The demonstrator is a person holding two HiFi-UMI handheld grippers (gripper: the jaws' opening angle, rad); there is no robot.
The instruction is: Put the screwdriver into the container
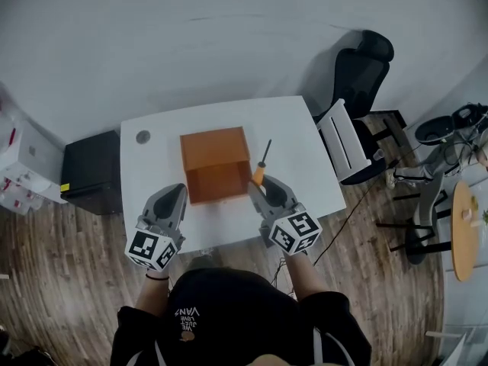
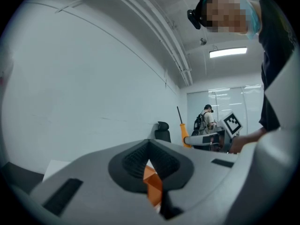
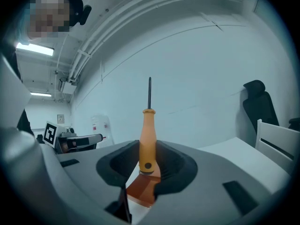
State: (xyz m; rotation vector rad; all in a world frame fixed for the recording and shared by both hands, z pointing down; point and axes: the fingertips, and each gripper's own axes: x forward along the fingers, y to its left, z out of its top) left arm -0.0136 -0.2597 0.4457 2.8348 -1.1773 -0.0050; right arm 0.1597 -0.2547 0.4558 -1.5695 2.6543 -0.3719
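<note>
An open orange box, the container (image 1: 215, 165), stands in the middle of the white table (image 1: 305, 181). My right gripper (image 1: 263, 183) is at the box's right front corner, shut on the orange handle of the screwdriver (image 1: 261, 166); the black shaft points away over the table. In the right gripper view the screwdriver (image 3: 148, 139) stands up between the pads (image 3: 165, 161) of the right gripper (image 3: 148, 150), with the box's edge (image 3: 140, 189) showing below. My left gripper (image 1: 169, 203) is at the box's left front, its jaws together with nothing held. Its own view shows the left gripper (image 2: 149, 150) and a strip of the box (image 2: 153, 186).
A small round grey object (image 1: 142, 136) lies at the table's far left corner. A black cabinet (image 1: 91, 174) stands left of the table; a white chair (image 1: 347, 147) and a black office chair (image 1: 358, 71) stand to the right. A person (image 2: 205, 121) stands far off.
</note>
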